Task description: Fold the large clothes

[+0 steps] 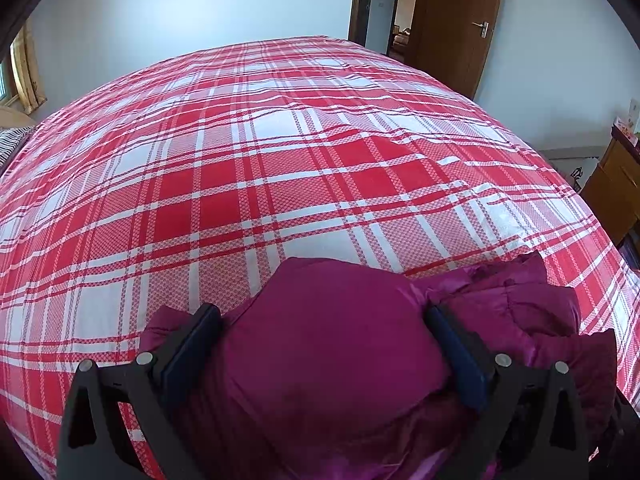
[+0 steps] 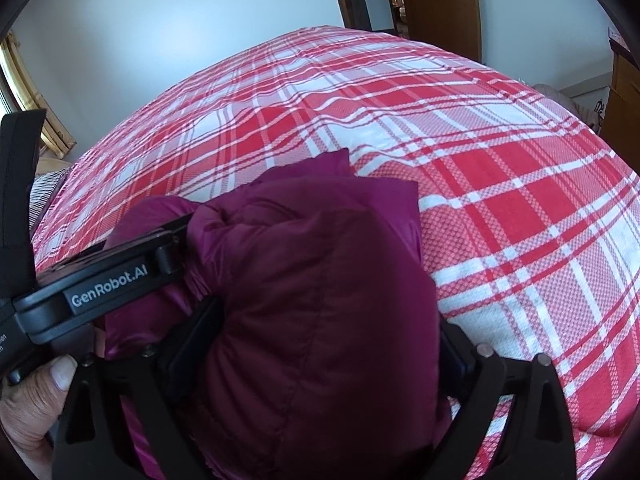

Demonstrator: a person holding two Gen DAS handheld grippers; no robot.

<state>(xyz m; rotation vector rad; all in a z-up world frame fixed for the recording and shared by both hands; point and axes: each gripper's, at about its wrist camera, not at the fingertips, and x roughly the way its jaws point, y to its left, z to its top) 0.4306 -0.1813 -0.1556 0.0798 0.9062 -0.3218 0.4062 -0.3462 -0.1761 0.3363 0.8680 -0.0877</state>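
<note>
Currently I have both tools engaged on the magenta down jacket [image 1: 332, 344], which sits bunched at the near edge of the bed, on the red-and-white plaid bedspread [image 1: 280, 168]. My left gripper [image 1: 320, 344] has its jaws spread wide with a thick bulge of padded fabric filling the gap between them; the blue pads [image 1: 460, 356] press into the bundle on both sides, so I judge it to be clamping the jacket, though loosely given the bulk. My right gripper [image 2: 316, 344] holds a similar wad of the same jacket [image 2: 320, 280] between its fingers, and in that view the left tool's body, marked GenRobot.AI [image 2: 108, 276], lies just beside it, with the thumb of the person's hand [image 2: 36, 400] visible on it. My main concern is slippage: the shell looks slick and the filling compressible, so a bite on puffed material rather than on a seam or hem could let go under pull. A second risk is collision, since the two tools work very near each other. Third, I cannot tell which part of the garment each one holds; if both grip layers of one fold, spreading them would drag the bundle rather than open it. The rumpled sleeve or hood portion [image 1: 520, 304] to the right could also slide off the bed edge.
</note>
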